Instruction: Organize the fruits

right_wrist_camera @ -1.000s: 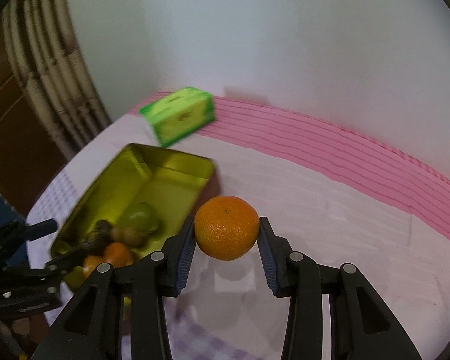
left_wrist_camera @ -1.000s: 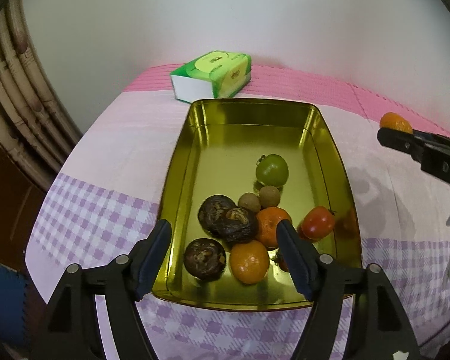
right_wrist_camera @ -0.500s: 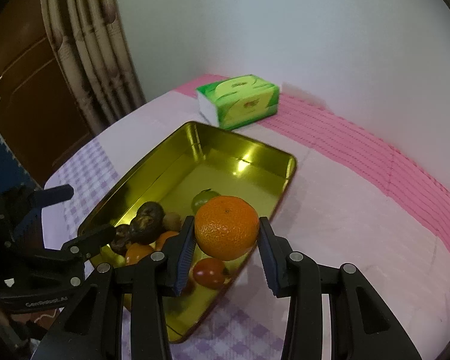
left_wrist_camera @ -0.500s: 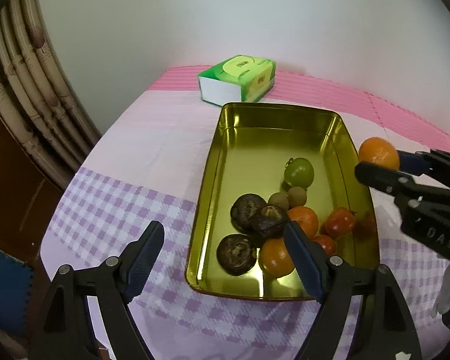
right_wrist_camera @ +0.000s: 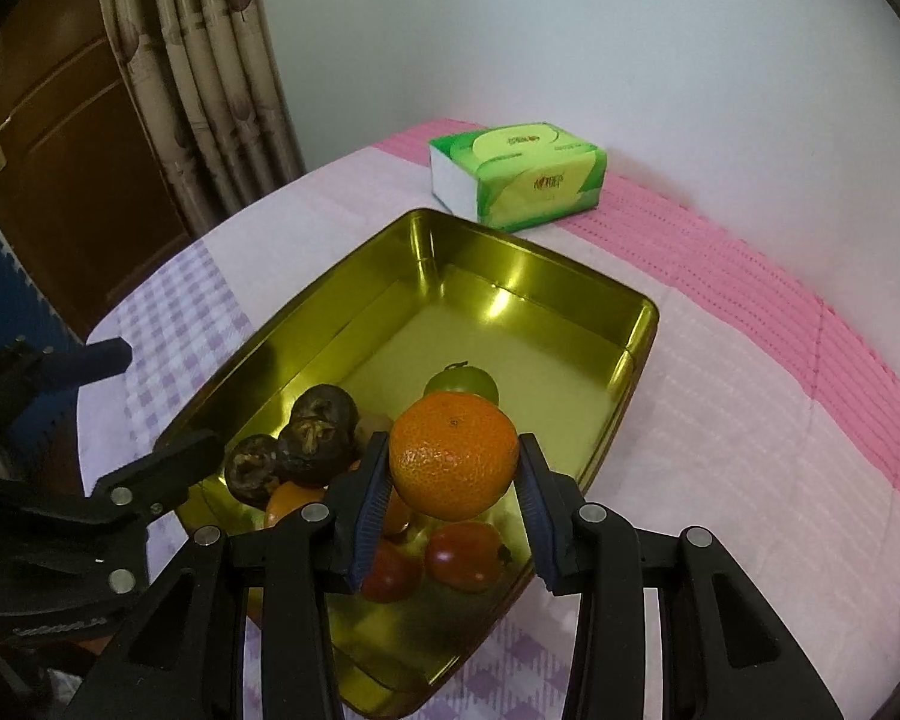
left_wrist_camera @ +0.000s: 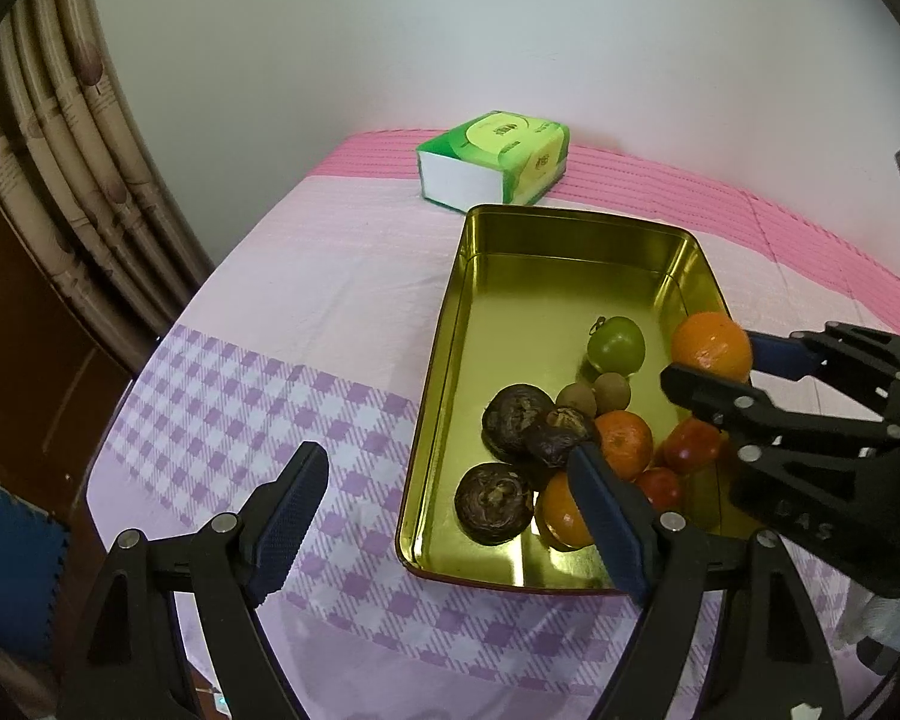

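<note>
A gold metal tray [left_wrist_camera: 450, 324] [right_wrist_camera: 306, 330] holds several fruits at its near end: a green fruit [left_wrist_camera: 617, 343] [right_wrist_camera: 462, 381], dark wrinkled fruits [left_wrist_camera: 513, 420] [right_wrist_camera: 321, 420], oranges [left_wrist_camera: 625, 441] and red fruits [left_wrist_camera: 690, 447] [right_wrist_camera: 462, 555]. My right gripper [right_wrist_camera: 453, 477] [left_wrist_camera: 711, 363] is shut on an orange [right_wrist_camera: 453, 456] [left_wrist_camera: 712, 346] and holds it above the tray's right side, over the fruits. My left gripper [left_wrist_camera: 444, 480] is open and empty, low at the tray's near left corner.
A green tissue box [left_wrist_camera: 495, 156] [right_wrist_camera: 516, 174] lies just behind the tray's far end. The table wears a pink and purple checked cloth [left_wrist_camera: 240, 396]. A curtain [left_wrist_camera: 72, 180] and a brown door [right_wrist_camera: 60, 138] stand at the left.
My right gripper has carried the orange leftward from beside the tray to above the fruits inside it. My left gripper has drawn back and to the left.
</note>
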{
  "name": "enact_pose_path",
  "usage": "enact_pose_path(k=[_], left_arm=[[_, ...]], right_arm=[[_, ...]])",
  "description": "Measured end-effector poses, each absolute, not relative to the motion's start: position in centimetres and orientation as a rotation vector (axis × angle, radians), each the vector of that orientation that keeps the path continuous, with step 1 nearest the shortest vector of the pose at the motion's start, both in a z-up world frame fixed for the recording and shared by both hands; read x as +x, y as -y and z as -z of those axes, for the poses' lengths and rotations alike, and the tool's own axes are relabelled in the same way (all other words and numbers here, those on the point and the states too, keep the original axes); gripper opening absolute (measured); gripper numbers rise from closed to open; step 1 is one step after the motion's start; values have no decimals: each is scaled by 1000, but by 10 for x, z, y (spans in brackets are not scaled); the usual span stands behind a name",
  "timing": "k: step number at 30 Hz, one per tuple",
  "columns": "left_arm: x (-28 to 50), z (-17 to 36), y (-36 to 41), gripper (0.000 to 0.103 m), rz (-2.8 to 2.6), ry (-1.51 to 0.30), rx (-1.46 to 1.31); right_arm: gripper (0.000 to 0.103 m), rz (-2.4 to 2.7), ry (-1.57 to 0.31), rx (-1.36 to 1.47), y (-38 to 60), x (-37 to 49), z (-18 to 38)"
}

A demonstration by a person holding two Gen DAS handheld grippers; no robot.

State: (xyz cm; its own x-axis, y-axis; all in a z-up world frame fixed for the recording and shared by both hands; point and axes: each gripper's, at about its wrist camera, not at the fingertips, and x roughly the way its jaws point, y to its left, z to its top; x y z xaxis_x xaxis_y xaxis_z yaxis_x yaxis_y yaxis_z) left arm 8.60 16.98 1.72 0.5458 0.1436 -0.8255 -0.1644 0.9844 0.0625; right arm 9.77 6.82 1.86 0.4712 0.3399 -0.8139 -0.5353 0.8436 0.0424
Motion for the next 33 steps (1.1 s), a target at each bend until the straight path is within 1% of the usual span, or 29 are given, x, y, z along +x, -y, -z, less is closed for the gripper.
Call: enact_pose_path(k=[10, 19, 21, 23, 24, 26, 28, 29, 30, 33], left_arm=[[86, -16, -170, 80, -186, -979, -26], [86, -16, -169, 80, -187, -982, -25], [86, -16, -170, 81, -188, -983, -25], [85, -17, -169, 82, -187, -982, -25], [85, -17, -169, 82, -187, -981, -24], [85, -17, -169, 83, -185, -980, -25], [85, -18, -168, 84, -189, -978, -21], [85, -19, -167, 84, -193, -975, -17], [85, -19, -167, 84, -194, -975, -16], [85, -22, -164, 84, -191, -972, -16]], right_arm=[[42, -526, -957, -227, -68, 100, -7], [43, -512, -930, -208, -67, 96, -12], [49, -500, -916, -204, -64, 93, -17], [64, -485, -890, -193, -59, 88, -25], [70, -480, -878, -188, -57, 86, -28], [73, -449, -858, -193, -51, 81, -35], [83, -436, -854, -177, -44, 77, -38], [94, -438, -856, -169, -40, 76, -40], [99, -429, -853, -174, -38, 73, -41], [99, -412, -846, -202, -35, 62, -41]])
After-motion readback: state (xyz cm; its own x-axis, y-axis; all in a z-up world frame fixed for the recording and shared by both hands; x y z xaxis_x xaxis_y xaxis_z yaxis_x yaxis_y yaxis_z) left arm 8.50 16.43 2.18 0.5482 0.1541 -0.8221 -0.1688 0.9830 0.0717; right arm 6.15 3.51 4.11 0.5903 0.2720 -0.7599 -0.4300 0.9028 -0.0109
